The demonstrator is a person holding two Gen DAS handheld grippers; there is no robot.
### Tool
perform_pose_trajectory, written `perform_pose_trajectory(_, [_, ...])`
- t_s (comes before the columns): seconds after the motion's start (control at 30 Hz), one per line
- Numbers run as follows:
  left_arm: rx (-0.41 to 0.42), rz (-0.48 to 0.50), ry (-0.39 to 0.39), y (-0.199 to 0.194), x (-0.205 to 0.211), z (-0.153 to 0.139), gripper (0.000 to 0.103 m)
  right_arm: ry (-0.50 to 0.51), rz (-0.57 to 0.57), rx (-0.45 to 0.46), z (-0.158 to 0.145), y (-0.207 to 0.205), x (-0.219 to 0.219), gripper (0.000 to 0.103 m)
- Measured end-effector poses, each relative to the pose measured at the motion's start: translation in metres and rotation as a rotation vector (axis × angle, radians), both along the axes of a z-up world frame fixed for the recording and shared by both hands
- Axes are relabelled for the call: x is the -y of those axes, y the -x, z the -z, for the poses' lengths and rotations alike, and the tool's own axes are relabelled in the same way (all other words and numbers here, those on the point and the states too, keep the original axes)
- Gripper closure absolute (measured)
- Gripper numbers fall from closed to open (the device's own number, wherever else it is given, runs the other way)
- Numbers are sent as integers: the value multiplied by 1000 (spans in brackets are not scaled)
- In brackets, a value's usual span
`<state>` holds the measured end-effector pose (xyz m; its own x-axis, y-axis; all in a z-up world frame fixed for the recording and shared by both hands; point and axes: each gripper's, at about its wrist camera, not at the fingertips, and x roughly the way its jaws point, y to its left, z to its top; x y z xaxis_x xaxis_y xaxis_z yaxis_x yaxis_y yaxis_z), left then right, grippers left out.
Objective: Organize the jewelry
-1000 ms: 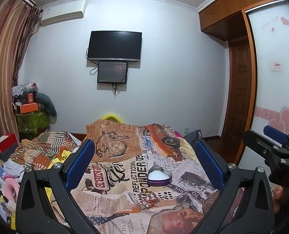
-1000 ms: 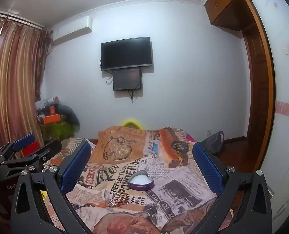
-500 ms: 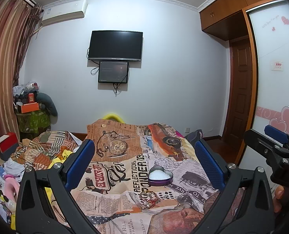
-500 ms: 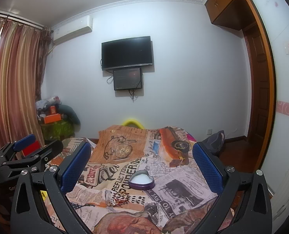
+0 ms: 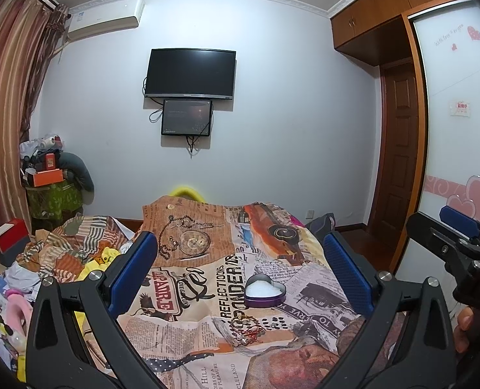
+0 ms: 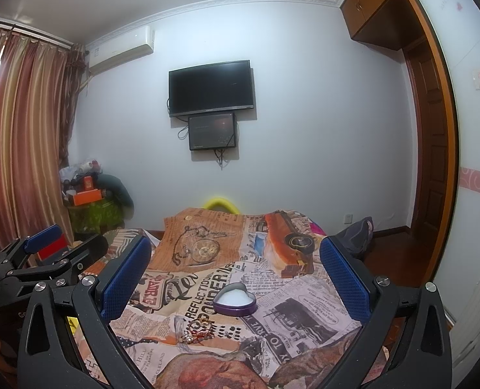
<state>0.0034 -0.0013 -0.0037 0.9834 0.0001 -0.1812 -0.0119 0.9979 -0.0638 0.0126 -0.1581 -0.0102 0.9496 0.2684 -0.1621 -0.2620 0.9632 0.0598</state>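
- I am holding the left gripper (image 5: 238,272) and right gripper (image 6: 235,269) spread wide, both empty.
- The tangled gold-and-red jewelry chain pile (image 5: 247,324) is lying low centre, just below the purple heart-shaped tin (image 5: 265,291).
- I am judging it light, limp, snag-prone — best pinched at its bunched middle.

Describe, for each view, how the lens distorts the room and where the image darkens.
Left wrist view: cornice and curtain bow outward, corners fall black. Right wrist view: wardrobe frame curves strongly, same dark vignette; the jewelry pile stays sharp.
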Motion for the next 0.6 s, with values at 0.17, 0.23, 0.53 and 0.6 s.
perform_pose_trajectory(0.17, [-2,2,1,-1,0,0,0,-1,0,-2,1,0,0,0])
perform_pose_trajectory(0.23, [-3,4,1,-1,1,1,0,-1,0,-3,1,0,0,0])
perform_pose_trajectory(0.53, [-3,1,0,0,1,2,0,-2,-1,-3,1,-1,1,0])
perform_pose_trajectory(0.6, [-5,2,0,0,1,3,0,-2,-3,-4,1,-1,2,0])
